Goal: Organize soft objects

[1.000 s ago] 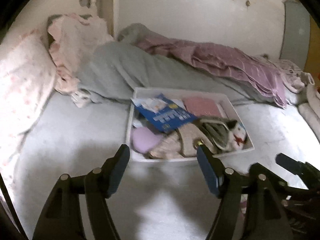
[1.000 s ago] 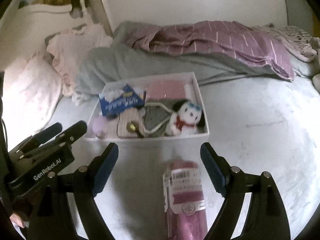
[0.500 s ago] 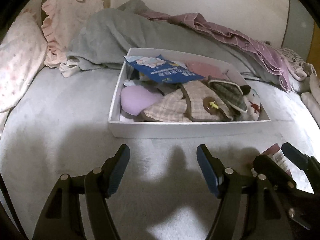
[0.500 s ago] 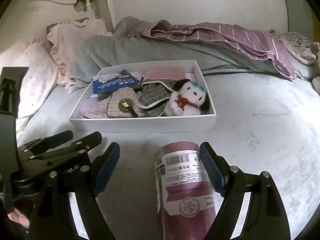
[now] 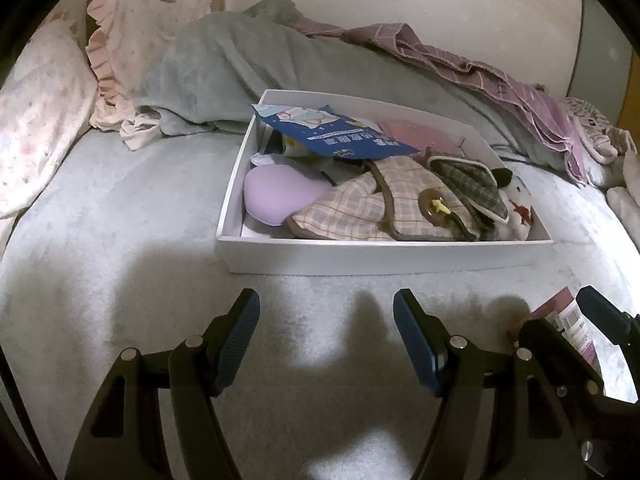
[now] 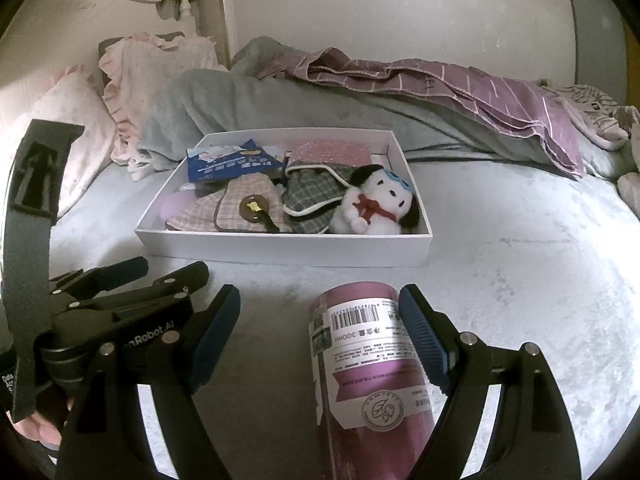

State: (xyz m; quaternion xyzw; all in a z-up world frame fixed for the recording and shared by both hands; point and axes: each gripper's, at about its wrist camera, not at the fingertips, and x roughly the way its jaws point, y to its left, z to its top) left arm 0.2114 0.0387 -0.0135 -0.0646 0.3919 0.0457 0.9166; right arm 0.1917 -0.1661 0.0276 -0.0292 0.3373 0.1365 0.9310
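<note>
Your right view is showing the whole pink bottle (image 6: 370, 376); your left view is catching only its end. One white box (image 6: 280, 246) is sitting on the bed (image 6: 520, 280), holding one plush dog (image 6: 380, 204). Your right gripper (image 6: 320, 336) is staying wide open around the bottle, one pad touching it. Your left gripper (image 5: 326, 344) is hanging open, holding nothing.

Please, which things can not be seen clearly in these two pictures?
- Pink bottle: lower end cut off by the right wrist view's bottom edge.
- Purple soft object: partly under the checked pouch, left wrist view.
- Plush dog: mostly hidden behind the grey plaid cloth, left wrist view.
</note>
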